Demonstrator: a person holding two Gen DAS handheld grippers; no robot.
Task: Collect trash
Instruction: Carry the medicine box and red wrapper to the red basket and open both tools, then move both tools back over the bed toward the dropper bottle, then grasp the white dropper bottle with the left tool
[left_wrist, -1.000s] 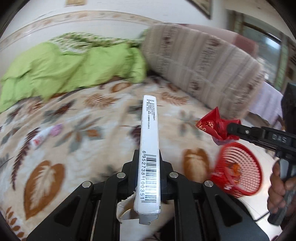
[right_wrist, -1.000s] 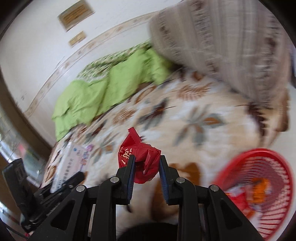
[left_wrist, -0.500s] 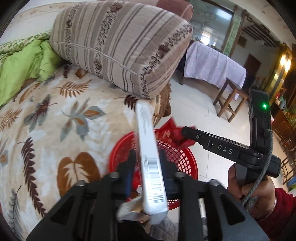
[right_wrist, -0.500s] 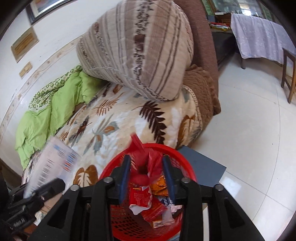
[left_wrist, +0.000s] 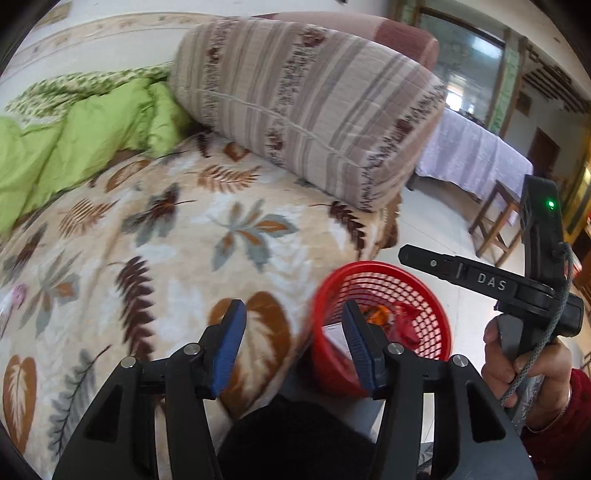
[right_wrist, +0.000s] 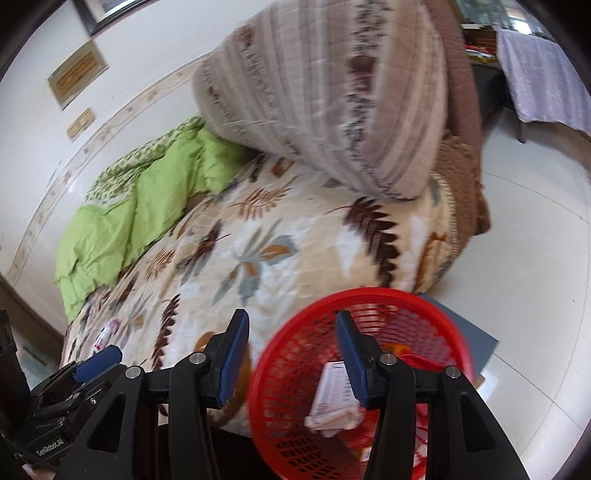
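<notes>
1. Trash first: the white box (right_wrist: 334, 397) lies inside the red basket (right_wrist: 295, 354), tilted against its near wall, with red and orange wrappers (left_wrist: 400, 325) deeper in the same basket.
2. Your left gripper (left_wrist: 295, 343) has nothing between its blue pads (left_wrist: 229, 343); the jaws are parting, about half spread, straddling the basket's near rim and the leaf-print blanket (left_wrist: 166, 236) beside it.
3. Your right gripper (right_wrist: 291, 356) is likewise bare, jaws widening, poised over the basket's left rim (the picture is blurred here).
4. Your right hand (left_wrist: 524, 373), red sleeve at the wrist, grips its handle just right of the basket.
5. One small pink-and-white scrap (right_wrist: 105, 334) lies on the blanket, well left of the basket.
6. Beyond the basket, a striped cushion (left_wrist: 306, 99) rests on the blanket beside a green quilt (left_wrist: 85, 136).
</notes>
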